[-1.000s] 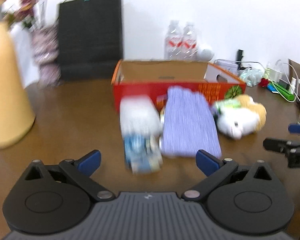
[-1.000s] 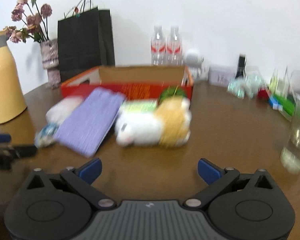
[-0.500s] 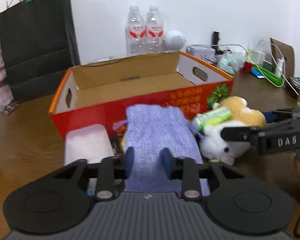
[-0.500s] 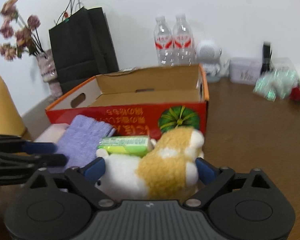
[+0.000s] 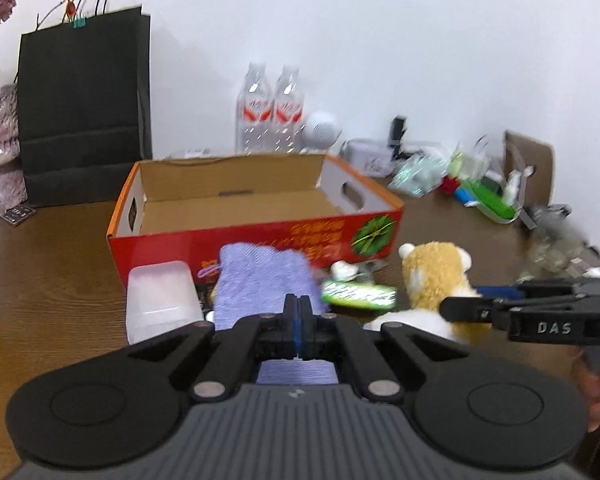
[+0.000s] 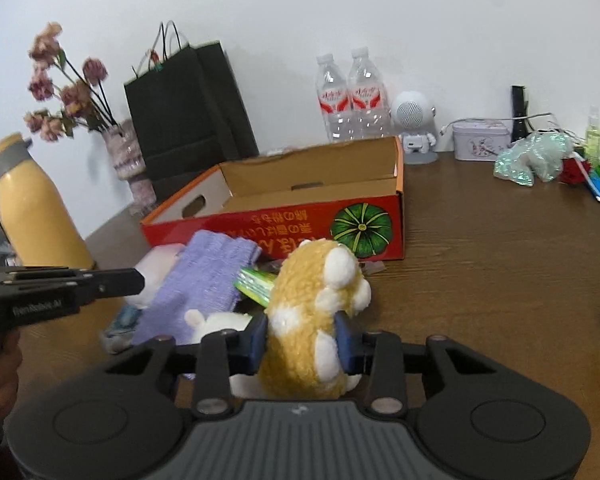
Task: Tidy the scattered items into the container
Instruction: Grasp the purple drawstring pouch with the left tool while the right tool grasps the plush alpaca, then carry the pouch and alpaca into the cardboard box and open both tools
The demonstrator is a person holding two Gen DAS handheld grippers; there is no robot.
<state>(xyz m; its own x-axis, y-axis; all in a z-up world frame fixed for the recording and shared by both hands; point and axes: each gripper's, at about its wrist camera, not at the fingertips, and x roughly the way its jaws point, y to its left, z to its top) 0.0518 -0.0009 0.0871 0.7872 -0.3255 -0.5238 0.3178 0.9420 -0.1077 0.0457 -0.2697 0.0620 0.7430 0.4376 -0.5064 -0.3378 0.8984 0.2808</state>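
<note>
An open red cardboard box stands on the brown table, empty inside. In front of it lie a purple cloth, a white plastic tub, a green packet and an orange-and-white plush toy. My left gripper is shut on the near edge of the purple cloth. My right gripper is shut on the plush toy, which stands upright between the blue pads. Each gripper also shows in the other's view.
A black paper bag, a vase of dried flowers and a yellow flask stand at the left. Two water bottles, a white speaker figure, a tin and clutter line the back right.
Both grippers moved in from wide open. The left closed on the purple cloth and the right closed on the plush toy, which has been tipped upright.
</note>
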